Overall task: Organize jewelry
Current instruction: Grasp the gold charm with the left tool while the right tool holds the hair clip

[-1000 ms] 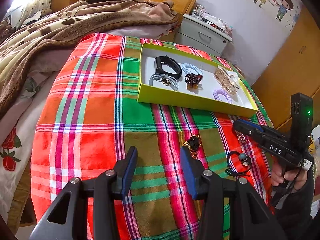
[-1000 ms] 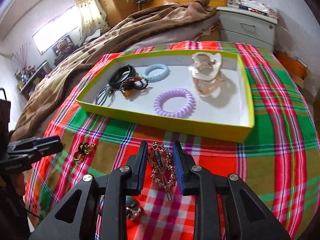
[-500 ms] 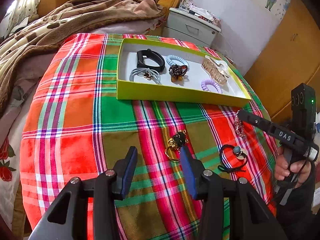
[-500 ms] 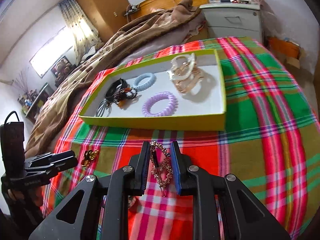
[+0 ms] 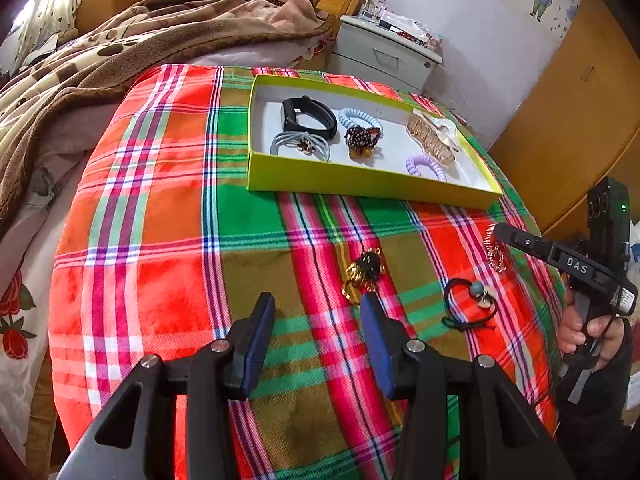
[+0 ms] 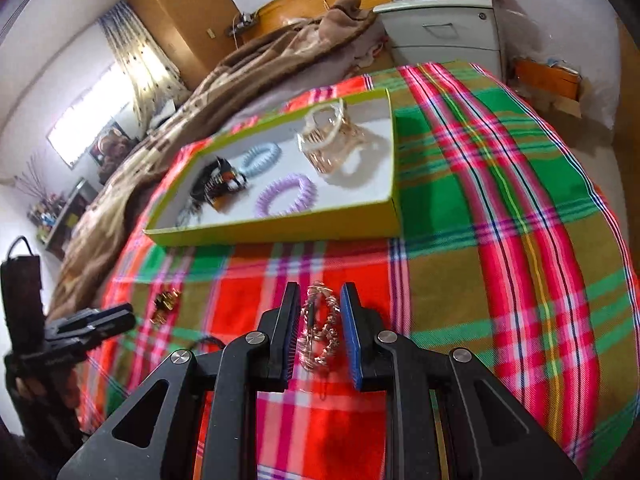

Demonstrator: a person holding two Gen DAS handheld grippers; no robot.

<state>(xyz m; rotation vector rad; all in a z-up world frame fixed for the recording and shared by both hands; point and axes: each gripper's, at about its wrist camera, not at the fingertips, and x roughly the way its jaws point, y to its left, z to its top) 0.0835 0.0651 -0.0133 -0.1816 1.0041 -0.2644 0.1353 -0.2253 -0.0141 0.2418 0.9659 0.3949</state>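
Left wrist view: six pieces already in yellow-green box (image 5: 360,186); gold-black clip (image 5: 364,274), beaded black tie (image 5: 470,304) left on bed; right hand-held gripper (image 6: 320,320) clamping rhinestone clip (image 6: 320,332); left hand-held gripper (image 5: 316,340) released.

A bed is covered by a plaid cloth (image 5: 168,216). On it are laid a yellow-green tray (image 5: 360,186), a gold-and-black clip (image 5: 362,272) and a black hair tie (image 5: 468,306).

Bright daylight from the curtained window (image 6: 120,96), strong fisheye bending with dark corners, right view motion-blurred.
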